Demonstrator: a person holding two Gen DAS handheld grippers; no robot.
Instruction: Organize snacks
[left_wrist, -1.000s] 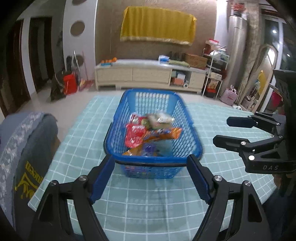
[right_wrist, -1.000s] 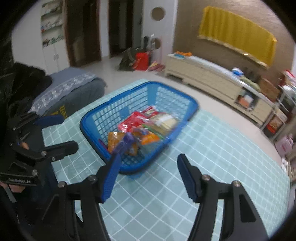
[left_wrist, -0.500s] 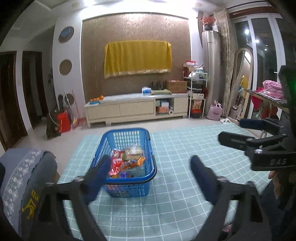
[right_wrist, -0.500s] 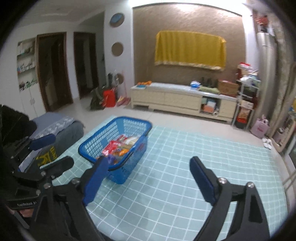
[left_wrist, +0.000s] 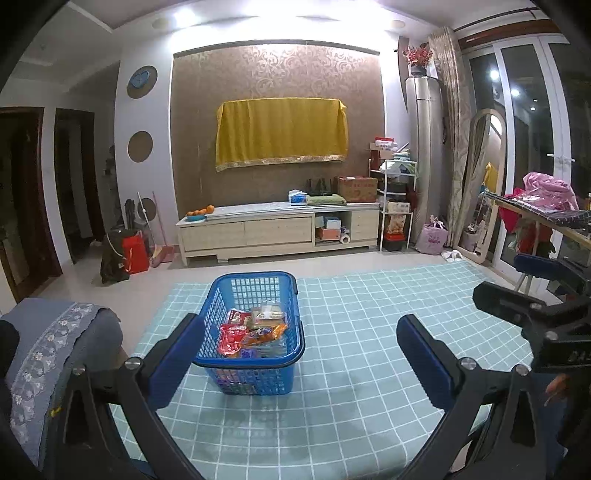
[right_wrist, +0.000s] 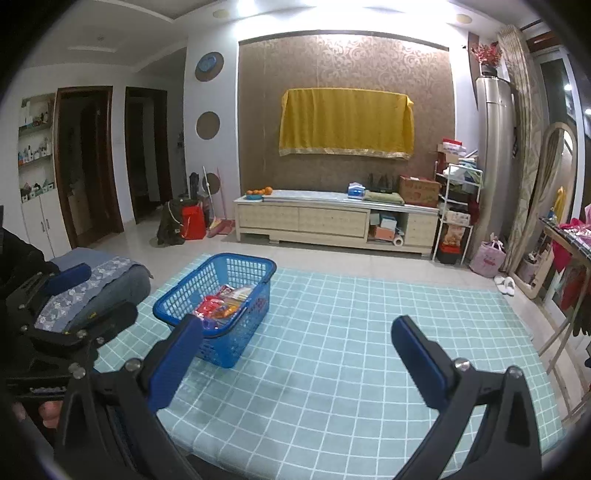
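**One basket, two empty claws**

One blue basket (left_wrist: 255, 332) sits on the checked teal cloth of the bench (left_wrist: 369, 369), toward its left side, holding a heap of snack packets (left_wrist: 255, 330) too jumbled to count. Two claws hang back from it: the left claw (left_wrist: 299, 350) and the right claw (right_wrist: 295, 354), both having just spread wide apart, nothing between their blue fingers.

White letters "DA", cut off, on the right hand-held gripper (left_wrist: 554, 295)
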